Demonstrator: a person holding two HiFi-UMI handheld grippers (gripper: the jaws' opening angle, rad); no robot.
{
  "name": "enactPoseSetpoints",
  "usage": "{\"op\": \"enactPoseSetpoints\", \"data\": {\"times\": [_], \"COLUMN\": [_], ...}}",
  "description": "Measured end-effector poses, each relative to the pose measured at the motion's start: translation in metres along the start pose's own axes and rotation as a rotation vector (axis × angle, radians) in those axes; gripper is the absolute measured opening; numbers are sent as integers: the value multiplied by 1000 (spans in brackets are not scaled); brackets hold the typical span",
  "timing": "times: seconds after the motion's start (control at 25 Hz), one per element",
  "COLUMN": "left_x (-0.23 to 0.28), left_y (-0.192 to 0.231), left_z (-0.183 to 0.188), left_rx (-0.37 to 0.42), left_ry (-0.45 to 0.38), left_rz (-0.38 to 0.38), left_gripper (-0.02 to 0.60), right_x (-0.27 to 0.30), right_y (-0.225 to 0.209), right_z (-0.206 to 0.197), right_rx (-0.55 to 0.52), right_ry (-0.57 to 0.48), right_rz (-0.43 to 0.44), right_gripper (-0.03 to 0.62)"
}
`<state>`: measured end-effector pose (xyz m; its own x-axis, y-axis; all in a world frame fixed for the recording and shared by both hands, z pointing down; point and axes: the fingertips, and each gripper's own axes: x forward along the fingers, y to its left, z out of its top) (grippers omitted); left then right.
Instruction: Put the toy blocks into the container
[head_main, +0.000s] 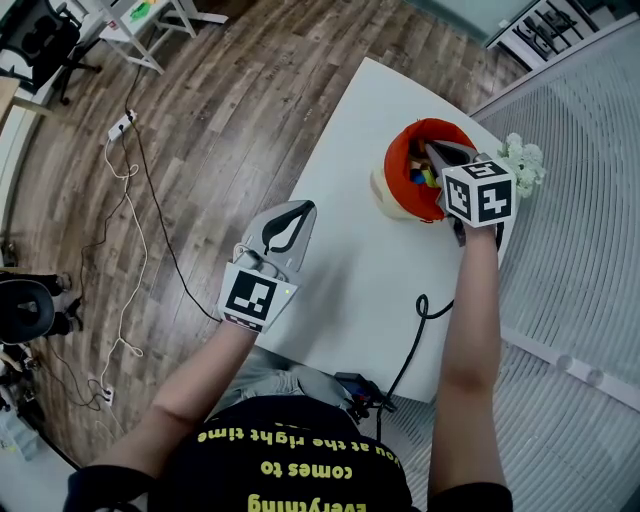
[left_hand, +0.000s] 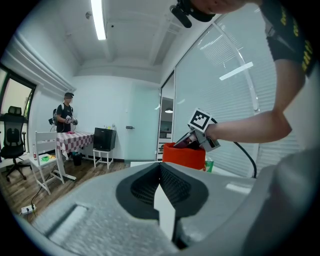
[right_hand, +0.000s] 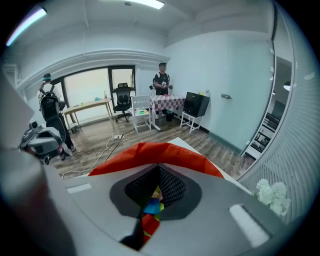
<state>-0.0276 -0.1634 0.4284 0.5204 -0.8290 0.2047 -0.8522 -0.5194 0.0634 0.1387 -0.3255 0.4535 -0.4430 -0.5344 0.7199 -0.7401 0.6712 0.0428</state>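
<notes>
Your right gripper (right_hand: 156, 191) hangs pinched shut on nothing over the red container (head_main: 397, 158), where the blocks (head_main: 424, 178) lie piled inside. Lift it straight up clear of the rim, with the left gripper (head_main: 289, 224) closed and empty above the table (head_main: 365, 280).

Mostly hidden under the right tool (head_main: 436, 153): toy blocks (head_main: 424, 178) inside the container (head_main: 399, 152); only coloured slivers glimpsed between its tips.

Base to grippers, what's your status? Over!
Left gripper shut, empty. Right gripper shut over the container. Blocks inside. Nothing in the way.
</notes>
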Motion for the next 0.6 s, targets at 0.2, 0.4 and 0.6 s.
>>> {"op": "enactPoseSetpoints", "data": {"times": [0.2, 0.4, 0.6], "left_x": [-5, -9, -13], "left_y": [2, 7, 6], "left_z": [6, 8, 17], "left_rx": [10, 24, 32], "left_ry": [-6, -6, -16], "left_rz": [-2, 5, 5], "left_gripper": [2, 2, 2], "right_x": [-15, -35, -68], "right_y": [-6, -13, -9], "right_z": [15, 27, 41], "right_rx": [39, 83, 92], "right_ry": [-127, -255, -371], "right_rz": [-57, -99, -115], "right_gripper": [8, 8, 6]}}
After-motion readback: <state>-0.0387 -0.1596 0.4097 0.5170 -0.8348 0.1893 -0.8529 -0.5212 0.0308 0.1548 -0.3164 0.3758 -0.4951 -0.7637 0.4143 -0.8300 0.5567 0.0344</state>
